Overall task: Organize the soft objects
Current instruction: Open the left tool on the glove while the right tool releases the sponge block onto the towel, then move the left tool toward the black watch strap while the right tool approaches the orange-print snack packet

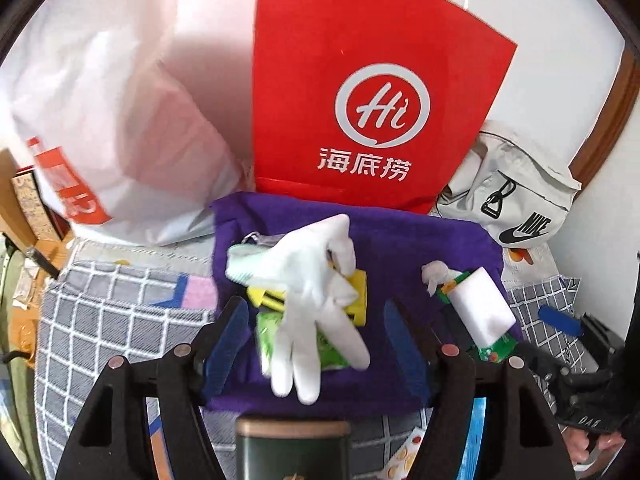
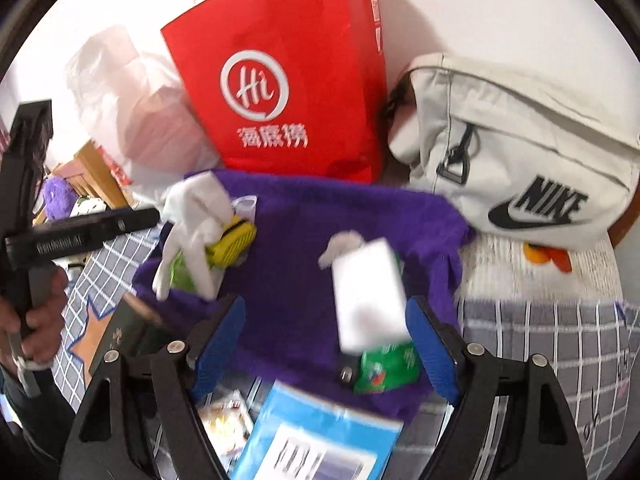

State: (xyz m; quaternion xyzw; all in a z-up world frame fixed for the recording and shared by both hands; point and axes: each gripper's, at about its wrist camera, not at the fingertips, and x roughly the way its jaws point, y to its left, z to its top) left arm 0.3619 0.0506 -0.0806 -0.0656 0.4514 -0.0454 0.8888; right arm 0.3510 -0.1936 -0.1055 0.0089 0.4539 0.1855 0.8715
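Left tool (image 1: 316,334): blue pads spread apart above a purple cloth (image 1: 420,240), clamping nothing. White glove (image 1: 316,300) draped over a yellow sponge (image 1: 358,294) and a green packet (image 1: 268,334), lying between the pads but untouched by either. White foam block (image 1: 480,306) to the right on the same cloth, resting on another green packet (image 1: 496,350). Right tool (image 2: 326,346): pads likewise apart, empty, the foam block just inside the right-hand pad, contact impossible to judge through the blur. Cloth spread on a grey checked bedcover (image 1: 100,320). Behind the cloth: red paper bag (image 1: 360,80), white plastic bag (image 1: 112,120), pale Nike bag (image 2: 520,152).
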